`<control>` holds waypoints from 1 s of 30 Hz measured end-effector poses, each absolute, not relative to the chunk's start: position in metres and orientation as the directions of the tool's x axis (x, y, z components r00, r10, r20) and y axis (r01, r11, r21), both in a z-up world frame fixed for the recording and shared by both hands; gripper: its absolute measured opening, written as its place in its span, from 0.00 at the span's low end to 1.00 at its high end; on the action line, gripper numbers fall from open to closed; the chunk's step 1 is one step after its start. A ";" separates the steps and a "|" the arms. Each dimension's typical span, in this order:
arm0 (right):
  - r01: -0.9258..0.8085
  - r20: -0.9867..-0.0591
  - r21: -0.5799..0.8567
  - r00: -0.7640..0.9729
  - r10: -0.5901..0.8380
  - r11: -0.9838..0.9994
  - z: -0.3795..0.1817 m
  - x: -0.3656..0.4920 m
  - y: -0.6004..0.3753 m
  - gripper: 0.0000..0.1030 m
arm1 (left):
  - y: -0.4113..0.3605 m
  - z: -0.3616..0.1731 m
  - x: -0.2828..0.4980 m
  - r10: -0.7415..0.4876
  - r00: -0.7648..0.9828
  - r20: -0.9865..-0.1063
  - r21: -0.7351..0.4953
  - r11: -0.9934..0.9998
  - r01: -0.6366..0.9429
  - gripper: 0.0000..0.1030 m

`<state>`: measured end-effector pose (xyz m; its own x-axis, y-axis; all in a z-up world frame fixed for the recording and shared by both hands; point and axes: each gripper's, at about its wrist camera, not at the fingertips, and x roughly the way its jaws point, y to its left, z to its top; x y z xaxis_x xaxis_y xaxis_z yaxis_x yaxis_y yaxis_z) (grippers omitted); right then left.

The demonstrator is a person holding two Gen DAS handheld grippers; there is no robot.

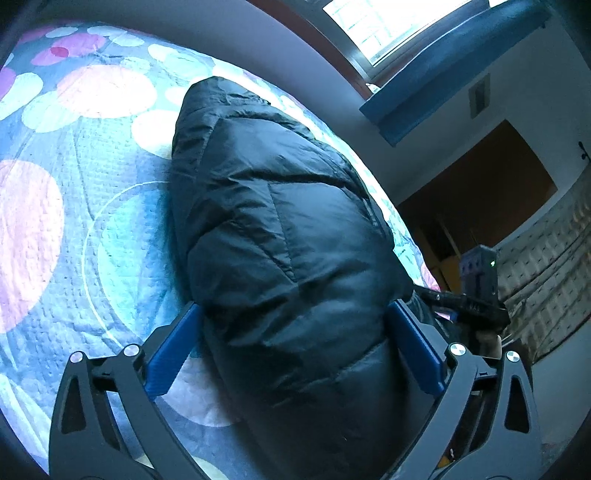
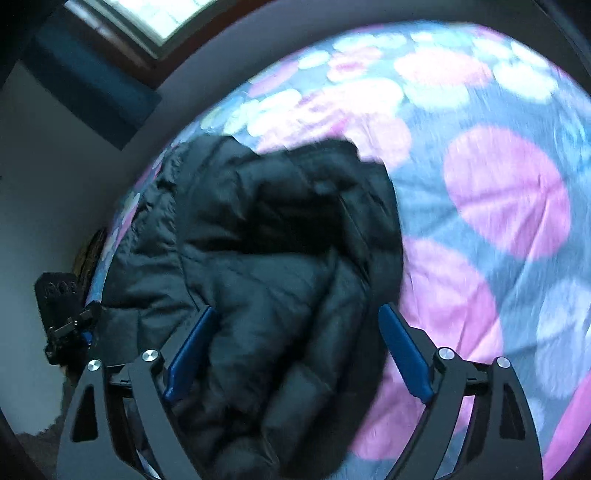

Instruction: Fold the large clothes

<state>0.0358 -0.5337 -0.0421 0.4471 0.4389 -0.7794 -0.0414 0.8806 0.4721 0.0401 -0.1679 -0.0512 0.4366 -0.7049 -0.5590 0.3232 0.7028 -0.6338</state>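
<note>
Quilted bedspread (image 1: 74, 221), printed with pink, white and teal circles, covers the bed and serves as the working surface. A black puffer jacket (image 1: 280, 229) lies bundled lengthwise on it, close to the bed's edge nearest the white wall (image 1: 424, 155) and window (image 1: 388, 26). Wide bare spread remains on the jacket's other side. Left gripper (image 1: 293, 341) hangs over the jacket's near end, jaws spread wide, blue fingers (image 1: 173, 347) flanking the bulk without pressing it. Right gripper (image 2: 295, 350) likewise stands spread over the jacket's rumpled folds; that view is blurred, so contact appears absent but is uncertain. Each gripper shows at the edge of the other's view.
</note>
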 end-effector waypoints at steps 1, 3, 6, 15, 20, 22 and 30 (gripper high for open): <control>-0.020 -0.779 0.491 0.438 0.449 0.871 -0.049 0.036 -0.538 0.90 | -0.170 -0.052 0.041 -0.707 0.431 -0.561 -0.635 0.701 0.323 0.97; 0.011 -0.769 0.539 0.415 0.487 0.842 -0.062 0.036 -0.542 0.94 | -0.174 -0.055 0.043 -0.713 0.421 -0.561 -0.645 0.695 0.316 0.97; 0.033 -0.738 0.612 0.384 0.555 0.790 -0.081 0.041 -0.540 0.96 | -0.177 -0.056 0.043 -0.704 0.425 -0.568 -0.635 0.704 0.318 0.97; -0.065 -0.709 0.620 0.381 0.594 0.782 -0.078 0.054 -0.495 0.95 | -0.169 -0.058 0.047 -0.709 0.421 -0.566 -0.649 0.698 0.303 0.97; -0.079 -0.700 0.631 0.369 0.611 0.771 -0.079 0.063 -0.477 0.95 | -0.149 -0.056 0.055 -0.686 0.448 -0.574 -0.644 0.716 0.271 0.97; -0.088 -0.696 0.638 0.359 0.621 0.765 -0.081 0.070 -0.465 0.95 | -0.138 -0.055 0.059 -0.672 0.460 -0.580 -0.640 0.726 0.253 0.97; -0.116 -0.687 0.652 0.328 0.649 0.749 -0.087 0.097 -0.422 0.95 | -0.087 -0.052 0.081 -0.620 0.498 -0.606 -0.623 0.759 0.187 0.97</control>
<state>0.0974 -0.4223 -0.0867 0.3276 0.6489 -0.6867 -0.1164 0.7490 0.6522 0.0813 -0.0872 -0.0515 0.4976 -0.6204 -0.6061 0.1870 0.7591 -0.6235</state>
